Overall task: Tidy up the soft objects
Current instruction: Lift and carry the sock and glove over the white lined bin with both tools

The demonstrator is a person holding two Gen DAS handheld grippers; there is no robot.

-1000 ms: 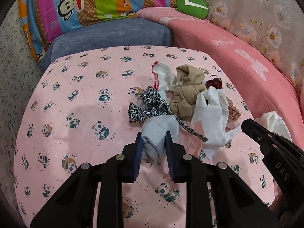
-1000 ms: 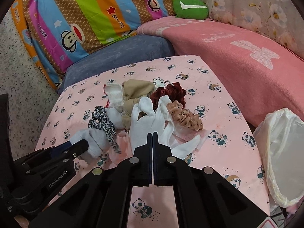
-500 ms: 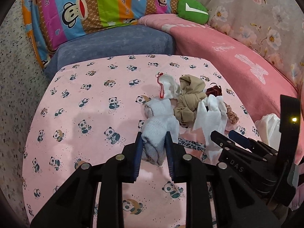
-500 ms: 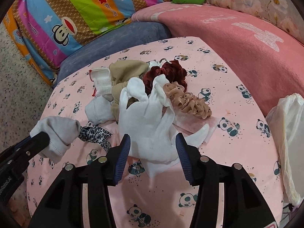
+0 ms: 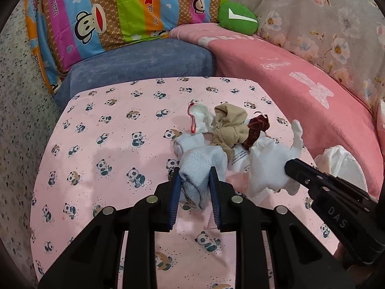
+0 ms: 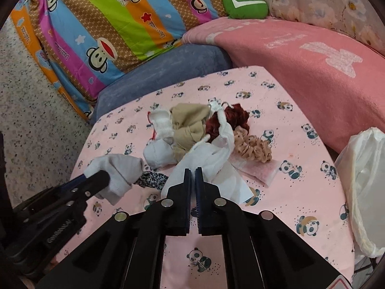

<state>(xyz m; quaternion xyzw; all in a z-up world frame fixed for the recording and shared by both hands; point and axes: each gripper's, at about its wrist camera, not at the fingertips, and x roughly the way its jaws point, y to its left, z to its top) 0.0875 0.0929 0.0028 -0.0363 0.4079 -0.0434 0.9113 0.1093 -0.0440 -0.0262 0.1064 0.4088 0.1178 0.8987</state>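
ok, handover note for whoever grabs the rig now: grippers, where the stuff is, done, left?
Left gripper: shut on a grey sock, lifted off the pile.
Right gripper: shut on a white glove, its fingers trailing over the pile.
Pile on the panda cloth: beige stockings, dark red scrunchie, tan scrunchie, white sock with red trim, another pale sock, leopard band.
White bag at the right edge.
Done: nothing visibly sorted. Left: place both held items, then the rest.

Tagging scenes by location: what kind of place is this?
Likely a home bedroom or living corner: cartoon-print quilt, pink blanket over soft seating, and a panda-print cloth holding socks and scrunchies.
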